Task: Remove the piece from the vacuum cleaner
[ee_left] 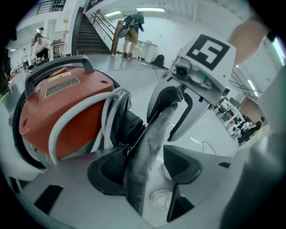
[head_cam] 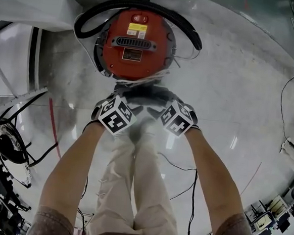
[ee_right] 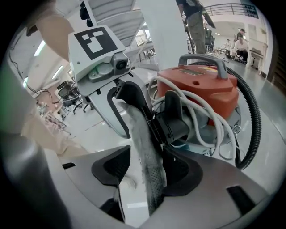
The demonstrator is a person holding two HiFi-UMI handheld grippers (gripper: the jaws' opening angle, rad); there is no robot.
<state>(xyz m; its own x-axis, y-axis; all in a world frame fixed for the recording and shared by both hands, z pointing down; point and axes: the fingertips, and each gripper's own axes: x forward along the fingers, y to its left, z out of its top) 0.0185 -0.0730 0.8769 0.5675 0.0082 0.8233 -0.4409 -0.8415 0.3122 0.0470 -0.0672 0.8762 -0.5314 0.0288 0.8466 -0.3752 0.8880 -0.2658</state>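
head view: left gripper [head_cam: 116, 112] and right gripper [head_cam: 177, 117] side by side, red vacuum cleaner [head_cam: 135, 42] just beyond their jaws, lid labels [head_cam: 138, 27] too small to read | left gripper view: jaws open, grey piece [ee_left: 149, 147] between them, touching one pad only | right gripper view: jaws open, same piece against one pad, black inlet [ee_right: 176, 125] just beyond
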